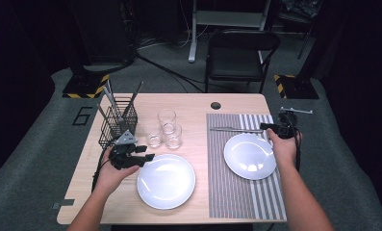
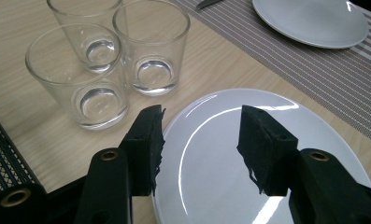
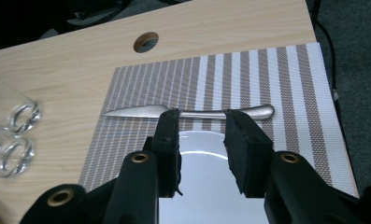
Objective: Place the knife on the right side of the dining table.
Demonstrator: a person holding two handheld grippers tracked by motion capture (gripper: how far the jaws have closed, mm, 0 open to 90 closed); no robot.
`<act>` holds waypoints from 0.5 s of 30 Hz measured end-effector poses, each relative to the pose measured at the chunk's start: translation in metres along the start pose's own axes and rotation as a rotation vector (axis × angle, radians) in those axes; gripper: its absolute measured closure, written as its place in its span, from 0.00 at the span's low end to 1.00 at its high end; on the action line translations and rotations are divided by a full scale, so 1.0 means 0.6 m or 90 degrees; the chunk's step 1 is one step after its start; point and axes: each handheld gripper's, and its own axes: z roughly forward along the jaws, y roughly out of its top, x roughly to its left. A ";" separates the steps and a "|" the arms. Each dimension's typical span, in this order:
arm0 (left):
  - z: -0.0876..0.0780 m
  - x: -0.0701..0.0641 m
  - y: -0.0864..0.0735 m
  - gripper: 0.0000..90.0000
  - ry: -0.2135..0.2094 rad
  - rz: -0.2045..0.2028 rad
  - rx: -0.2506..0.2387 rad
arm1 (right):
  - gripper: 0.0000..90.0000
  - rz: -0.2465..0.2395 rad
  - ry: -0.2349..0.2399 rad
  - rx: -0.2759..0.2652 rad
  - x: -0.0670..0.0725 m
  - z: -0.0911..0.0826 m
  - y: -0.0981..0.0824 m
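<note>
Only legible mark: big digit "6" (image 1: 84,116) on grey floor, approx 9 o'clock of bench (image 1: 193,103). Nothing else readable.

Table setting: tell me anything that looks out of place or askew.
The knife lies crosswise on the placemat, along the far side of the plate, not beside it. A second plate sits on bare wood, off the mat. Three glasses stand bunched together. Nothing is spilled or broken.

Bare forearms, no sleeves, each hand on a black two-jaw gripper: left gripper (image 1: 147,156) with grey three-cornered top plate, right gripper (image 1: 264,127) trailing a black cable, both with ragged black pads (image 2: 262,144) (brass-ringed screw holes).
</note>
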 end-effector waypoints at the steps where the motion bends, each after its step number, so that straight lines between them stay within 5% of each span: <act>1: 0.000 0.001 0.000 0.55 0.000 -0.003 -0.002 | 0.73 0.000 0.003 -0.002 0.002 -0.003 -0.001; 15: -0.006 0.012 0.004 0.55 0.003 -0.012 -0.011 | 0.70 -0.035 0.050 -0.018 0.042 -0.037 -0.030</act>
